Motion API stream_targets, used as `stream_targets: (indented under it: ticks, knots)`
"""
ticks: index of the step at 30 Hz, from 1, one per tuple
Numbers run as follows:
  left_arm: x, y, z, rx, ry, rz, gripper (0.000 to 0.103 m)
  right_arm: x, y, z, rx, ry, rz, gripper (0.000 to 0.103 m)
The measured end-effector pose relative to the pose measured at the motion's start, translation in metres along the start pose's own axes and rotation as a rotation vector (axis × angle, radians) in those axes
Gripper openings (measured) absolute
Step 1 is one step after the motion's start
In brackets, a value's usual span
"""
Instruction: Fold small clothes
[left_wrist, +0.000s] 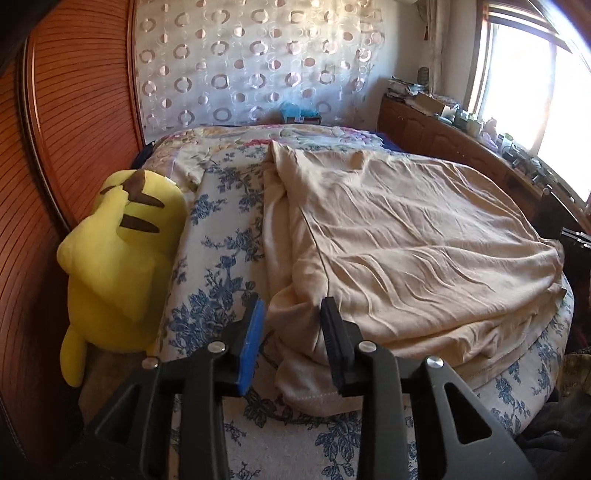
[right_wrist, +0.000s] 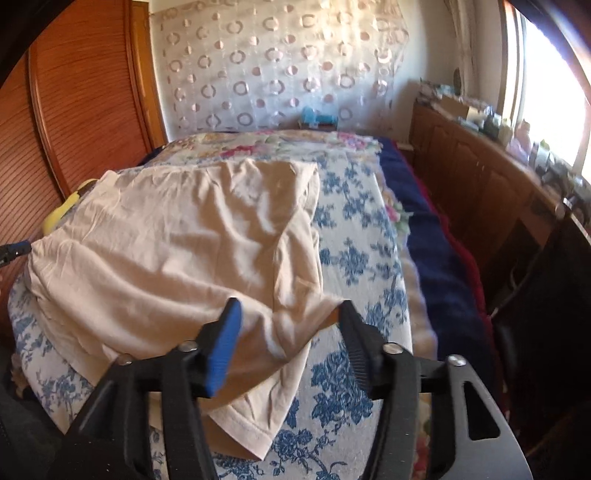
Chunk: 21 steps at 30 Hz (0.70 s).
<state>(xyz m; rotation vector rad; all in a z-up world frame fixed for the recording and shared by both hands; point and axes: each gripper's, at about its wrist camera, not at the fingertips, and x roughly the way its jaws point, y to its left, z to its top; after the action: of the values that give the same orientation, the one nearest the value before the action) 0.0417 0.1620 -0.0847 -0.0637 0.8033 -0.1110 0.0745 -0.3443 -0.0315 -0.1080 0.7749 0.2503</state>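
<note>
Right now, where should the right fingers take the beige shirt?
The near hem corner of the beige shirt, coming from the bed's near edge. It lies loose on the floral bedspread, between the open right gripper fingers, so one pad could probably slip under.

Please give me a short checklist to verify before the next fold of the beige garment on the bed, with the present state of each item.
1. Left gripper jaws apart, not clamping cloth: ok.
2. Right gripper jaws apart, not clamping cloth: ok.
3. Beige garment lies wholly on the floral bedspread: ok.
4. Garment smooth: not ok, wrinkled.
5. Yellow plush toy clear of the garment: ok.
6. Layers underneath aligned: cannot tell.
</note>
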Motion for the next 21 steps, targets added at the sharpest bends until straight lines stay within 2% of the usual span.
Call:
stream_targets:
  ticks: [7,10,21]
  knots:
    - [0.019,0.000,-0.012,-0.014,0.068,-0.010,0.035,0.010,0.031,0.006,-0.054,-0.020,0.063,0.072]
    - [0.020,-0.002,-0.014,-0.007,0.069,-0.003,0.037,0.021,0.047,0.006,-0.074,-0.013,0.081,0.076]
    - [0.019,-0.005,-0.015,0.003,0.052,0.017,0.038,0.061,0.082,0.000,-0.101,0.041,0.150,0.077]
